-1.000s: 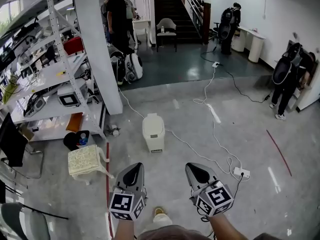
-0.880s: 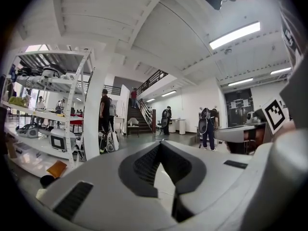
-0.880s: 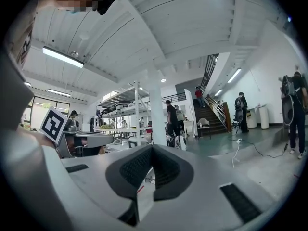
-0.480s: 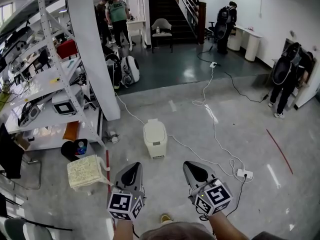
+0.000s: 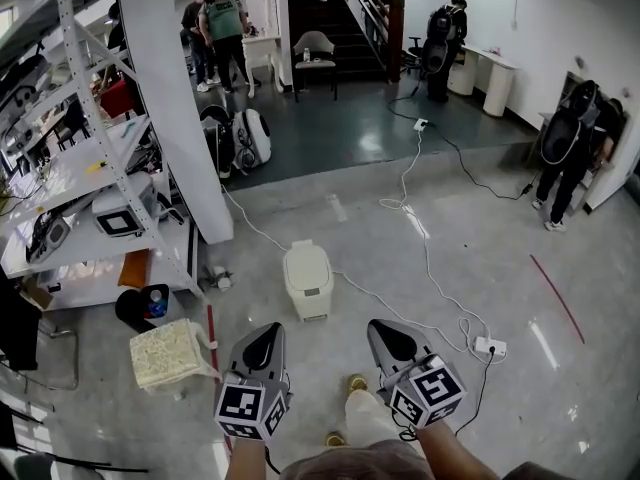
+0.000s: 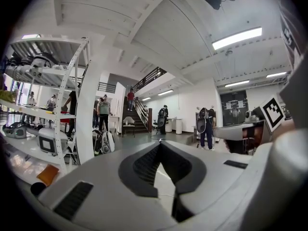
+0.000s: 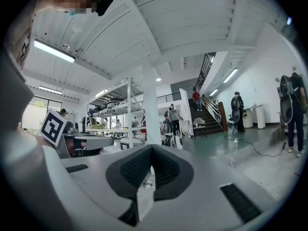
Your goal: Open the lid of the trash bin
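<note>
Bin (image 5: 308,280) ahead on the floor, lid down, both grippers short of it

Position: bin stands upright on the floor straight ahead of the person, well apart from both grippers. In the head view it falls between the lines along which the two grippers point, a little to the left of the midline. Lid (image 5: 305,261) is down, and no gap shows at its rim.

Axis: the bin's long side runs away from the person, nearly in line with the grippers. Which end carries the hinge cannot be told from these views.

Left gripper (image 5: 266,332): jaws pressed together at the tips, nothing between them. Its own view shows the tips meeting, with only the room beyond.

Right gripper (image 5: 384,329): same state, tips together, empty.

Neither gripper view shows the bin; it lies below where they look.

Nearer tool, by judgement: left gripper. The bin lies ahead of it and slightly to its right. The right gripper would have to swing leftward across the cable (image 5: 390,298) that trails off the bin's right side.

Next move, by judgement: close the gap forward and down before any contact with the lid. The lid edge to lift must be found once the bin is near.

Risk: cable underfoot on the right during the approach
</note>
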Tool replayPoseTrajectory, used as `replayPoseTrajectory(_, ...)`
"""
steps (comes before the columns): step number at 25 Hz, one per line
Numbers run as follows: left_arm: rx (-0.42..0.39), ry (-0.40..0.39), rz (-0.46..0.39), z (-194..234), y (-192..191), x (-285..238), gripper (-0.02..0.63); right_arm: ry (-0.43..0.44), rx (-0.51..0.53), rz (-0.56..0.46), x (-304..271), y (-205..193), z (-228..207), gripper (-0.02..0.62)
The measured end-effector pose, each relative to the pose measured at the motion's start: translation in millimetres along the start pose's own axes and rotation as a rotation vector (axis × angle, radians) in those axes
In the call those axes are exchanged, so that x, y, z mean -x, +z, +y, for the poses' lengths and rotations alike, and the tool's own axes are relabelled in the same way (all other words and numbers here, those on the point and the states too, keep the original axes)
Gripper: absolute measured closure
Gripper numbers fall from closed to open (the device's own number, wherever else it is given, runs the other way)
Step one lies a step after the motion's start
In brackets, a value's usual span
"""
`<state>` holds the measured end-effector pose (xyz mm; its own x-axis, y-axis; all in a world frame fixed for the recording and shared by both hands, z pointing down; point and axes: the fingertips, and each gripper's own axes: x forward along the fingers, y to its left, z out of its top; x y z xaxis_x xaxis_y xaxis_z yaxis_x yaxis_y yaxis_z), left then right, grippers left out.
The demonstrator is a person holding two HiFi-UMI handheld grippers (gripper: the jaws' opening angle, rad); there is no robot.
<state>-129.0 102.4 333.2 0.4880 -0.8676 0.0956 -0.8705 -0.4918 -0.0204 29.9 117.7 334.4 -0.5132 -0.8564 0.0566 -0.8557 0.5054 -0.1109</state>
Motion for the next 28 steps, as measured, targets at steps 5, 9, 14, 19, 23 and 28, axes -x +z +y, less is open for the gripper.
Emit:
replayPoseTrajectory(5, 0.009, 0.007, 0.015, 19.1, -6.6, -20.0, 0.618, 0.003, -0.003, 0.003, -24.9, 0.2, -11.5, 0.563)
replayPoseTrajectory(9, 0.014, 0.004, 0.034, 29.6, -14.5, -37.9, 0.618, -0.001, -0.005, 0.009, -45.1, -1.1, -25.1, 0.563)
replayPoseTrajectory(14, 0.016, 0.008, 0.042, 43.5, -18.4, -63.1, 0.618, 0.006, -0.006, 0.012, -72.5, -3.2, -43.3, 0.563)
replayPoseTrajectory(19, 0.022, 0.018, 0.047, 60.2, -14.6, -95.1, 0.618, 0.026, -0.003, 0.021, -107.0, 1.2, -62.2, 0.563)
replayPoseTrajectory(23, 0.029, 0.032, 0.05, 75.4, -10.8, -126.0, 0.618, 0.039, 0.002, 0.025, -142.2, 7.5, -84.4, 0.563)
replayPoseTrajectory(28, 0.036, 0.056, 0.055, 92.4, -7.1, -172.1, 0.618, 0.059, 0.001, 0.026, -183.9, 14.3, -118.3, 0.563)
